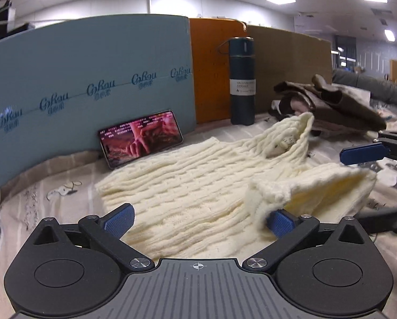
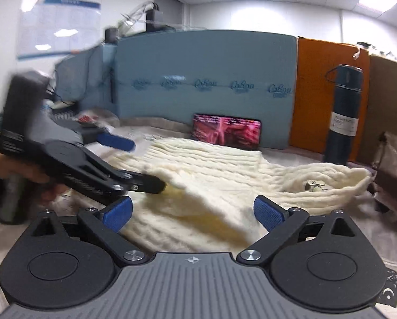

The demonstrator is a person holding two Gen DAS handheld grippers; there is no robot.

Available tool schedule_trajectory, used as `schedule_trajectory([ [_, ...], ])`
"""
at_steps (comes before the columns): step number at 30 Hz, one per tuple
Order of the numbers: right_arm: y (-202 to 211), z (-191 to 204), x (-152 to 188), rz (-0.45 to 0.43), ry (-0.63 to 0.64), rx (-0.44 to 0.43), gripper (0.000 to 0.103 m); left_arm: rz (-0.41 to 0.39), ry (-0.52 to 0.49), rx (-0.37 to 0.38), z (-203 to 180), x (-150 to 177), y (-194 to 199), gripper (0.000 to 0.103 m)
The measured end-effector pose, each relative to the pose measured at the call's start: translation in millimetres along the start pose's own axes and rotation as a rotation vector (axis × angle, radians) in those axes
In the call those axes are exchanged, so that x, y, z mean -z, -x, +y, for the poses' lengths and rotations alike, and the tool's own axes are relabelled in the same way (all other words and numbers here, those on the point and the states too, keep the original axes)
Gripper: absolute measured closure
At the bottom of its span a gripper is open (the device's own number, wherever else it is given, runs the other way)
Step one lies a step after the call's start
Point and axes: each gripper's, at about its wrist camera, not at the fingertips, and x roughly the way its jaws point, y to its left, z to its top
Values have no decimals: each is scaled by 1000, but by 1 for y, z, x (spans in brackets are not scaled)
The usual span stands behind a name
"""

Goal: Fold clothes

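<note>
Knitwear, cream and cable-ribbed, lies spread across the patterned cloth covering the counter [image 1: 25, 202], in front of the phone [image 1: 141, 138] propped against the blue foam board [image 1: 92, 79]. This sweater [image 1: 187, 180] is mostly flat, but one portion near my right side is raised and doubled back on itself, and a sleeve or neck part [image 1: 299, 130] trails toward the dark flask [image 1: 242, 79] and the brown garment pile [image 1: 329, 101]. My left fingers [image 1: 198, 218] stand wide; the right pad [image 1: 281, 222] touches or sits under the lifted flap, but nothing is clamped between the two. In the right wrist view, the tip of that same tool meets the blurred yellow-cream edge of the flap, so the cloth appears to be in motion. My right fingers [image 2: 193, 212] also stand wide, hovering low over the near hem with no cloth between them. Judgement: a fold of one side panel toward the centre is in hand, either being laid down or just being released. The next move calls for both pads to keep clear of loose yarn loops, and for the flap edge to land square to the ribs before any pressing flat.
</note>
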Motion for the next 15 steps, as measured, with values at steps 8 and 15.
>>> schedule_trajectory([
  [8,6,-41,-4,-58,-236,149,4,-128,103,113,-4,-14,16,0],
  [15,-16,-44,-1,21,-238,114,4,-61,85,-15,-12,-12,-2,0],
])
